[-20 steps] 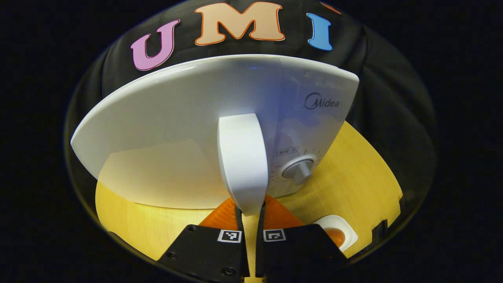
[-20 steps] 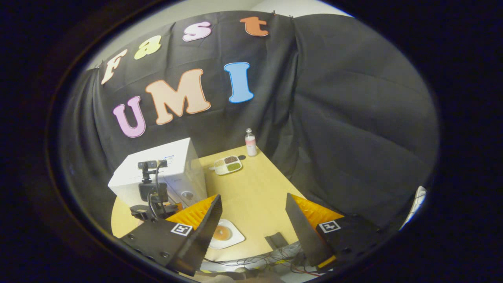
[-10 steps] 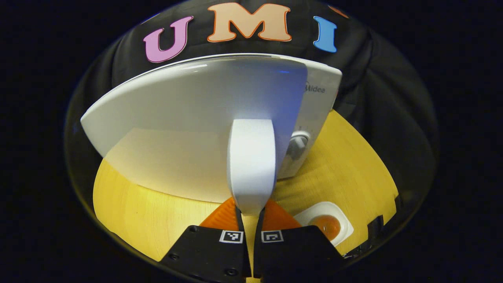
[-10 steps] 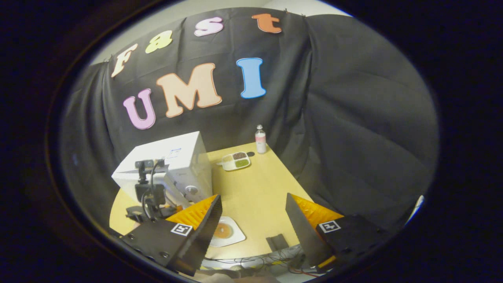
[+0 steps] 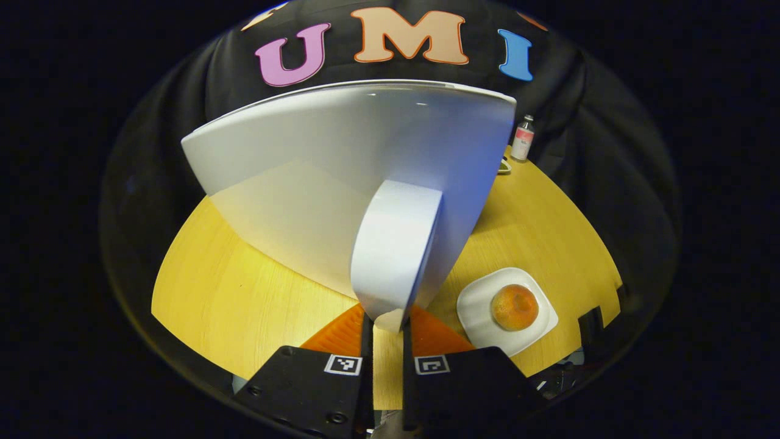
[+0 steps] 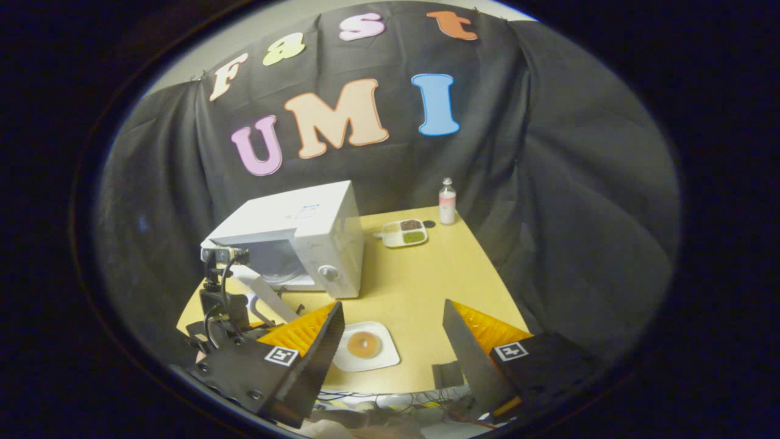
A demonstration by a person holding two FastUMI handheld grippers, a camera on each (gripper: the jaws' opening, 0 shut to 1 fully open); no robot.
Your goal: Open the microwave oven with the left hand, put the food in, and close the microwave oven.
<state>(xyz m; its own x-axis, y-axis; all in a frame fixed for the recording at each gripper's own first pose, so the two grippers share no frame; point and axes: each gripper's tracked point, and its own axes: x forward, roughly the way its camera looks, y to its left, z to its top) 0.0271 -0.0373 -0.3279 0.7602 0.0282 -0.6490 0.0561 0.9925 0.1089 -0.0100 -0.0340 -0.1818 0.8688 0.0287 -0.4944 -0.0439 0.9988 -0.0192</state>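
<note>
Near the desk's (image 5: 244,305) front edge, the left claw (image 5: 385,323) pinches the door handle (image 5: 393,250) of the microwave (image 6: 304,244). The door is stiff. The food (image 5: 515,306) looks light on its slippery plate (image 5: 475,305); the right claw (image 6: 393,341) gapes wide, holding nothing.

microwave door (image 5: 341,183): smooth white plastic by the looks of it, pretty glossy, you can see light glare along the top edge
door handle (image 5: 393,250): same smooth white plastic, soft sheen
microwave body (image 6: 304,231): white casing, looks smooth, less shiny than the door
surface (image 5: 244,305): light wood grain, satin-ish finish, no hard reflections
plate (image 5: 481,311): white, smooth, looks like glazed ceramic or plastic, can't tell which
food (image 5: 515,306): orange, kinda rough dull skin
booth wall (image 6: 579,183): black cloth, matt, lots of folds
bottle (image 6: 447,202): clear plastic with a paper-looking label
</note>
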